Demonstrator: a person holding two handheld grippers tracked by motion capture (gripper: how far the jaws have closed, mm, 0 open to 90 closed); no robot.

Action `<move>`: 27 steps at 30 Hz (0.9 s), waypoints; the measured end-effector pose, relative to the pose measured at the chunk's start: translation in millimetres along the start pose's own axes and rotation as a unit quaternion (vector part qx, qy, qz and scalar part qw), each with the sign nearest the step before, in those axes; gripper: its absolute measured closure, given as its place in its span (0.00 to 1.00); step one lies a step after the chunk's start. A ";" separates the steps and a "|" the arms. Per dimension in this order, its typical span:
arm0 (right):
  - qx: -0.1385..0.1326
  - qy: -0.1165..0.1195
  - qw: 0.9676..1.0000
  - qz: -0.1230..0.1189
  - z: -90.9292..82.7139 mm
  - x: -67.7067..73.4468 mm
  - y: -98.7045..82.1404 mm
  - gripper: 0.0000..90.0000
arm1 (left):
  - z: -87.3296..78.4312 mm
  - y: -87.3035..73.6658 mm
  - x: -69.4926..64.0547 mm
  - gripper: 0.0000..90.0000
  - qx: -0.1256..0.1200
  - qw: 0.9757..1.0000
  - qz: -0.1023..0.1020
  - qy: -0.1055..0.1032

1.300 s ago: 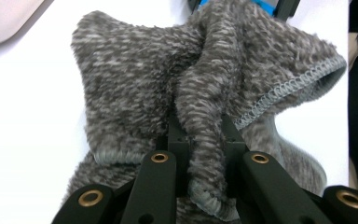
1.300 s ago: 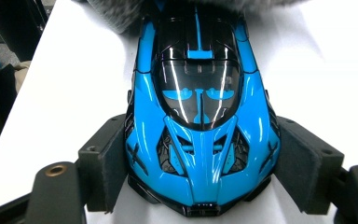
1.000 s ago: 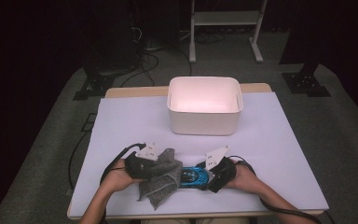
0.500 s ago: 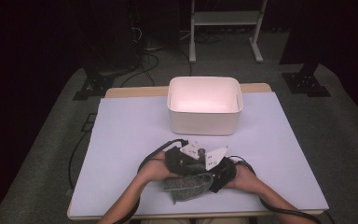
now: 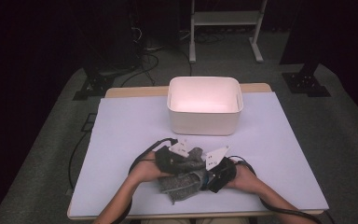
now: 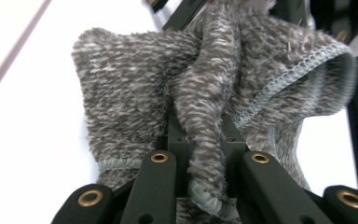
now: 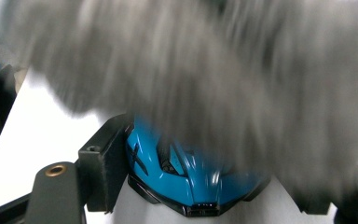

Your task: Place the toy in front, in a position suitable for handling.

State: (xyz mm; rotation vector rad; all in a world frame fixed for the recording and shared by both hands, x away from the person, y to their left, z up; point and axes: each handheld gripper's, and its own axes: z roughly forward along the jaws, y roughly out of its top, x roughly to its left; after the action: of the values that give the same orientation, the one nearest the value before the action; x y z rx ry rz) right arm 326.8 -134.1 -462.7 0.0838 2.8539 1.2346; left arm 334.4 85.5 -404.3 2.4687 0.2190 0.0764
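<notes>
Left claw (image 5: 186,161): jaws pinched tight on a fold of the grey fleece cloth (image 6: 223,93); in the left gripper view the fold runs up between the two black jaws, hemmed edge lowest.
Right claw (image 5: 210,179): jaws set wide, clamped on either side of a blue computer mouse (image 7: 186,172); left pad pressed against the mouse's flank, right pad hidden under the cloth.
Cloth position: near edge of the table (image 5: 130,126), between the two hands; bunched, part lifted by the left claw, part draped over the mouse and the right claw; lower corner resting on the table surface.
Mouse position: under the cloth, just ahead of the right hand (image 5: 244,176); glossy blue shell with black trim, nose toward the camera in the right gripper view; cloth blurred there.
Left hand (image 5: 147,170): close beside the cloth, claws nearly touching each other.
White bin (image 5: 204,122): middle of the table, beyond the hands, well apart from the cloth.
</notes>
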 end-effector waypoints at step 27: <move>-0.004 -0.017 1.000 0.022 -26.0 5.9 -4.6 0.23 | -44.1 -62.5 -10.4 0.89 0.013 0.998 -0.052 0.043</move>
State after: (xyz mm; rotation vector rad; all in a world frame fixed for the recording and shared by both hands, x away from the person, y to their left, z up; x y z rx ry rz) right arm 319.5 -155.8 -448.3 0.1668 2.8323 1.2405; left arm 310.7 158.8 -408.1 2.4772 0.3869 0.1361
